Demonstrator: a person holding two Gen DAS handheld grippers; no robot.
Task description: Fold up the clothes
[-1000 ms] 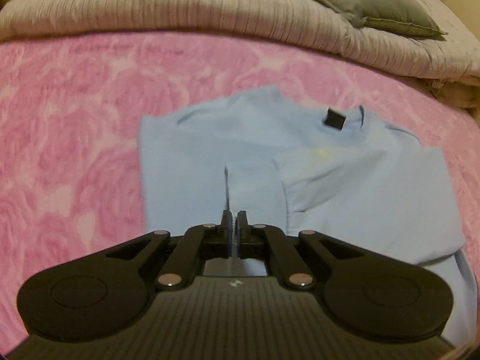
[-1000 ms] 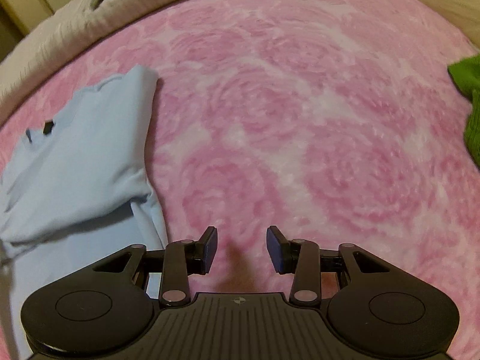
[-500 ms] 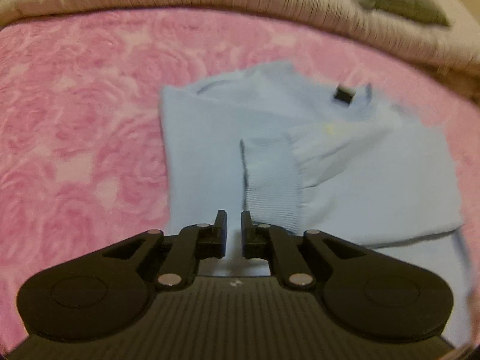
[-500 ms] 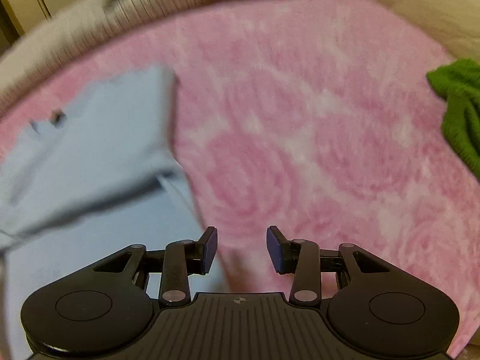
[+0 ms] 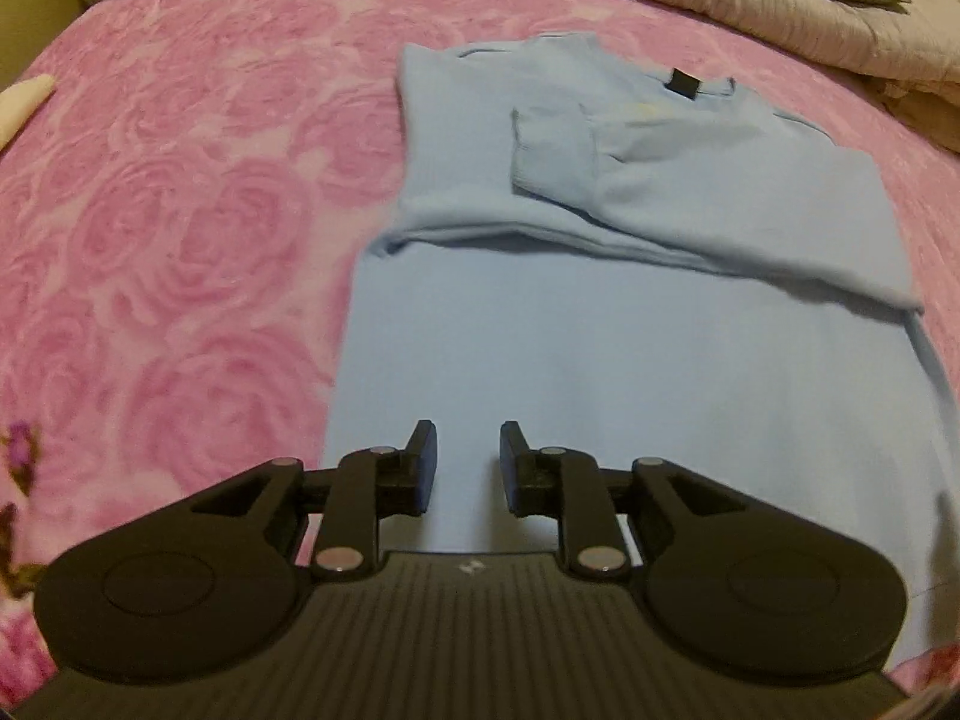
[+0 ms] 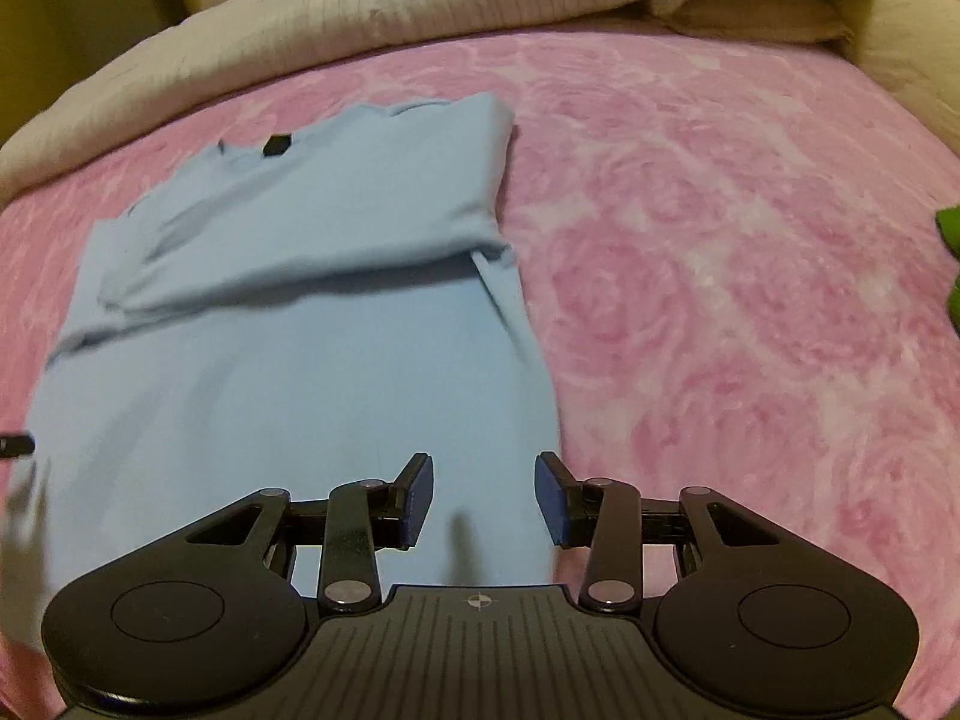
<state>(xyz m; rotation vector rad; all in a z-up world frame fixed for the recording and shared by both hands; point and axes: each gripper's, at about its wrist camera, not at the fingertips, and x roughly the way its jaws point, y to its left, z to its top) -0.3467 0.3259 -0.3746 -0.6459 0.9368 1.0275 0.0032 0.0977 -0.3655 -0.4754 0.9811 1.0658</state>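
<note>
- A pink blanket (image 5: 180, 240) covers the bed.
- The left gripper (image 5: 462, 459) and right gripper (image 6: 483, 495) hang over the near end of the blue shirt (image 5: 600, 372), both spread and holding nothing.
- Its sleeves lie folded in, so I think the bottom gets lifted toward the collar next.
- Only the right view shows something green (image 6: 951, 264).

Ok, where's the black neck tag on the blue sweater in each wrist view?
Left wrist: black neck tag upper right of centre, at the collar of the blue sweater.
Right wrist: tag upper left.
Shared landmark: the folded-over sleeve just below it.
</note>
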